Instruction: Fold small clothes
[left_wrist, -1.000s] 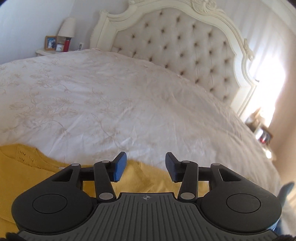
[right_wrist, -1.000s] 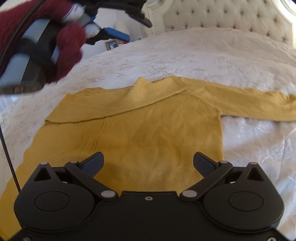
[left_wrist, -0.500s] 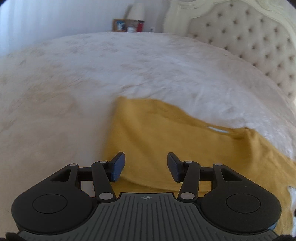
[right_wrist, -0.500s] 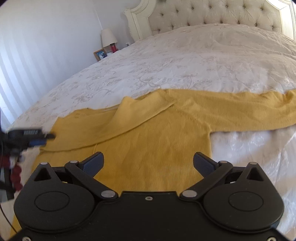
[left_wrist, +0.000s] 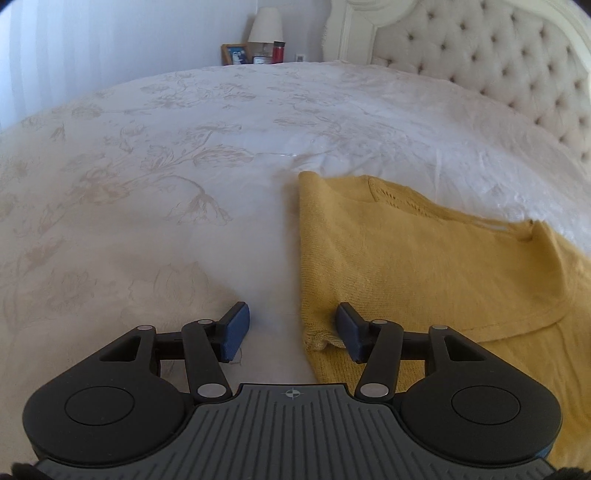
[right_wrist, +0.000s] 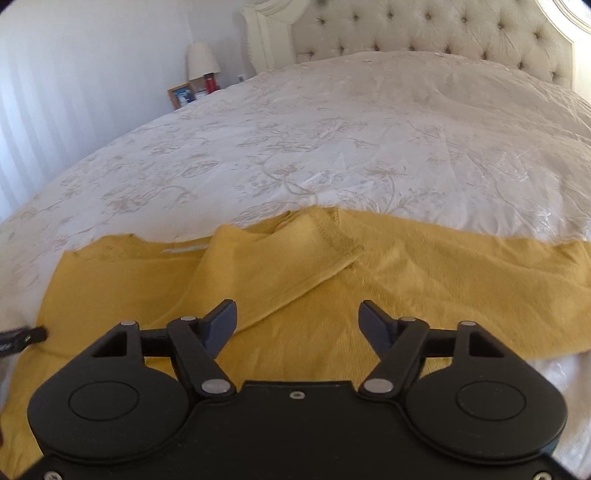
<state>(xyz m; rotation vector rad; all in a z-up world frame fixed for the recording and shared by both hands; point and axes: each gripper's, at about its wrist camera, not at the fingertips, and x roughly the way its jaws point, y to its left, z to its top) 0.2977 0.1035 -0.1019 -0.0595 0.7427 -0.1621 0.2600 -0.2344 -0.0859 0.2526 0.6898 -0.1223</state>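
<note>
A wide bed (right_wrist: 369, 140) fills both views, spread with a white cover (left_wrist: 155, 192) worked in a pale floral pattern, and a tufted cream headboard (right_wrist: 424, 33) rises at its far end. Beyond the bed's far corner stand a small lamp (left_wrist: 265, 25), a framed picture (left_wrist: 236, 54) and a red bottle (left_wrist: 279, 51).

A mustard-yellow knit sweater (right_wrist: 332, 306) lies flat on the near part of the cover. In the right wrist view one sleeve is folded in across the body, and the other sleeve (right_wrist: 517, 273) stretches out toward the right edge of the picture. In the left wrist view the sweater's straight folded side edge (left_wrist: 301, 258) runs away from the camera, with bare cover to its left.

The left gripper (left_wrist: 293, 328) sits low over that edge – its jaws are parted and have just been opening a little, with a small bunched bit of the sweater's edge between them but not pressed by either pad. The right gripper (right_wrist: 297, 325) hovers above the sweater's body – its jaws have just been closing from their widest, yet stand apart with nothing clamped. A dark tip of the left tool (right_wrist: 22, 336) shows at the right wrist view's left edge, by the sweater's side.
</note>
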